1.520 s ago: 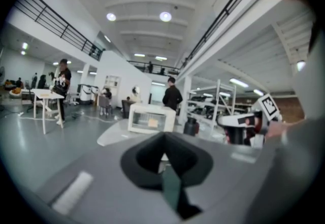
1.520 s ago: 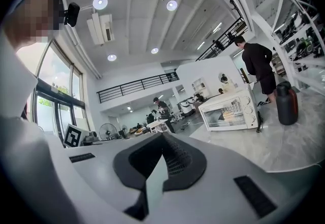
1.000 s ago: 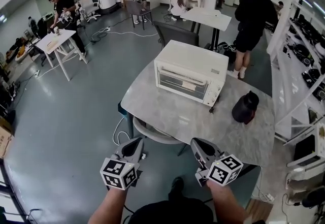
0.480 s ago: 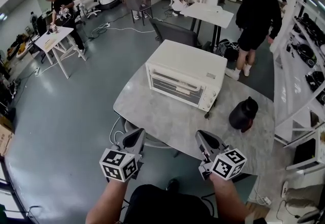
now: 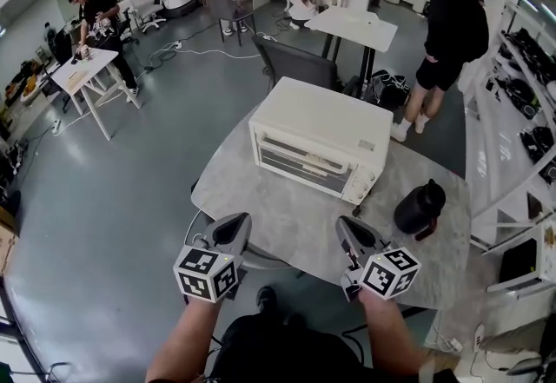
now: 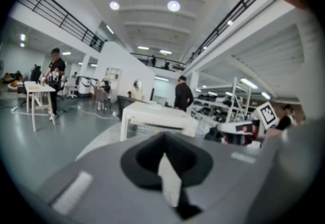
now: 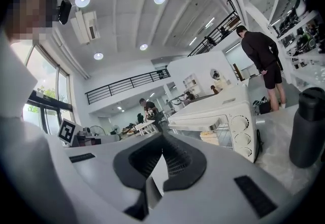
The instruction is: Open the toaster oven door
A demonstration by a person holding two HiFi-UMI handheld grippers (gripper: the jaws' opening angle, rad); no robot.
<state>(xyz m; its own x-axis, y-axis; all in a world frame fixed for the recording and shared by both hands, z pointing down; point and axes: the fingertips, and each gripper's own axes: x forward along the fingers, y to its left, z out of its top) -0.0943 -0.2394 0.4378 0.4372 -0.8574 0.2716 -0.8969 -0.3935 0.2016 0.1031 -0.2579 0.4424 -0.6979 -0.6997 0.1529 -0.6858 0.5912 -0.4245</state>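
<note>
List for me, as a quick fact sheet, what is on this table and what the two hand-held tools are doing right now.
Table: grey, stone-look top
Toaster oven: cream, on the table, door closed
Black jug: on the table, right of the oven
Left gripper: jaws shut, empty, apart from the oven
Right gripper: jaws shut, empty, apart from the oven
Task status: door not yet touched

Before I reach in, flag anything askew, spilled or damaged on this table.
Nothing stands out. The toaster oven sits flat on the table, its door shut, and the black jug stands upright beside it, apart.
</note>
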